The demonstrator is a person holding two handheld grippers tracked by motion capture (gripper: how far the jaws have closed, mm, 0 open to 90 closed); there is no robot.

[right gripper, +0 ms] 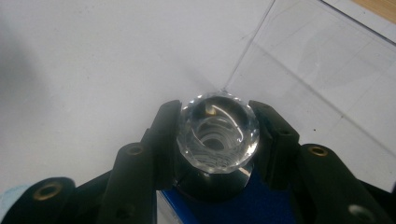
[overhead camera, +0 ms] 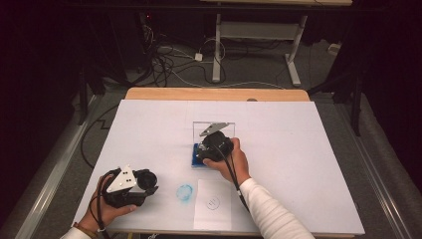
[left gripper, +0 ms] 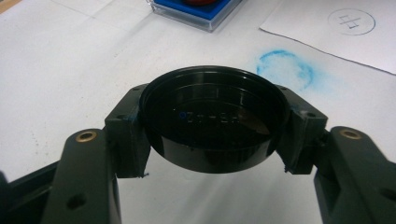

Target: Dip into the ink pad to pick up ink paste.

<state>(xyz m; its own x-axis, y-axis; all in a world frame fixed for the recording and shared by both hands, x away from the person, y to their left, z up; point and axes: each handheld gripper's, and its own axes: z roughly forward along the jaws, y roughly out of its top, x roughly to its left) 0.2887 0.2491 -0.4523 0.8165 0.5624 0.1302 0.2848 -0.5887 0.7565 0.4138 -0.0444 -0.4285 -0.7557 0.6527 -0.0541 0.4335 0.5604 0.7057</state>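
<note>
The stamp (right gripper: 218, 135), upright with its clear faceted knob uppermost, is clamped in the right gripper (overhead camera: 217, 145) jaws directly over the blue ink pad (overhead camera: 197, 158) at mid-desk; the black cap (left gripper: 212, 123) is clamped in the left gripper (overhead camera: 130, 186) near the desk's front edge.

A white-covered desk (overhead camera: 298, 149) with a wooden far edge stands in a dim room, grey floor (overhead camera: 249, 69) behind it strewn with cables (overhead camera: 169, 59) beneath a white-legged table (overhead camera: 259, 35).

White table (overhead camera: 298, 149), paper sheet (overhead camera: 213, 211), ink pad (overhead camera: 197, 158)
</note>
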